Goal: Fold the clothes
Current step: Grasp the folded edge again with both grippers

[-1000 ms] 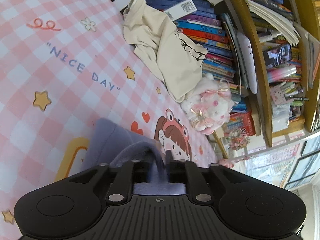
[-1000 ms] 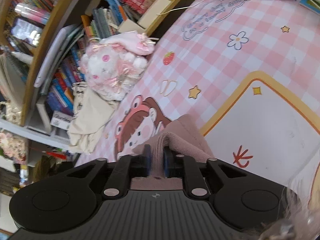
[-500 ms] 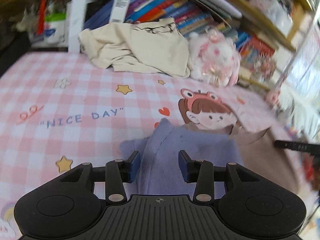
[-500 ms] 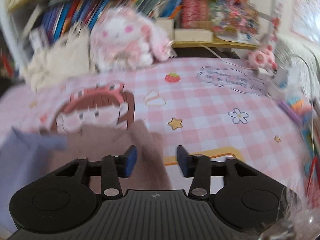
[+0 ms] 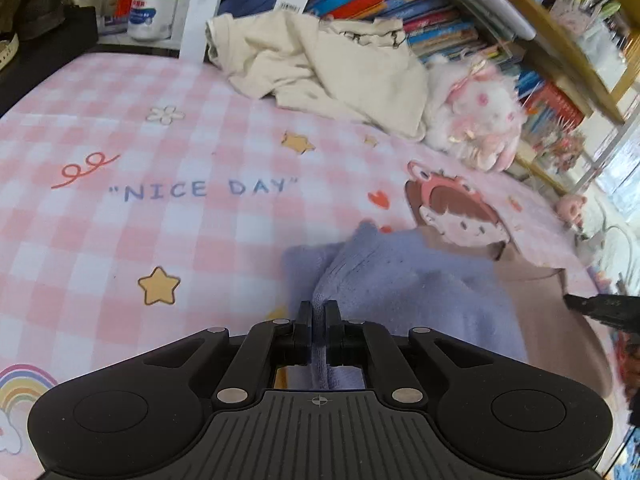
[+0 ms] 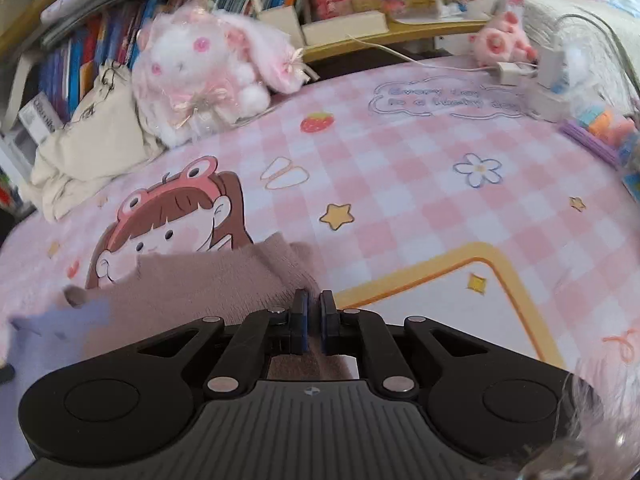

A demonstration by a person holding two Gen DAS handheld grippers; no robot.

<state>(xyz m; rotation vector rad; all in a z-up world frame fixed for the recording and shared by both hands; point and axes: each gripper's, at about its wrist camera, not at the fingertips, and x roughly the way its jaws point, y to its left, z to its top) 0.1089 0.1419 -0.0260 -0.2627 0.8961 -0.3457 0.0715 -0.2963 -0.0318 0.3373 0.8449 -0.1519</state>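
progress: early, no finished fold visible, fold itself left | my left hand-held gripper pinching lavender half of fuzzy garment | my right hand-held gripper pinching its mauve half | garment: soft, rumpled, two-tone, on pink checked counter below girl print

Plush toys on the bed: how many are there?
2: a white bunny by the bookshelf beside the cream garment, and a small pink one near the charger. Others may be hidden.

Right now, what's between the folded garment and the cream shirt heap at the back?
Bare pink checked mat, printed "NICE DAY". Left wrist view shows nothing lying between the lilac garment and the cream shirt.
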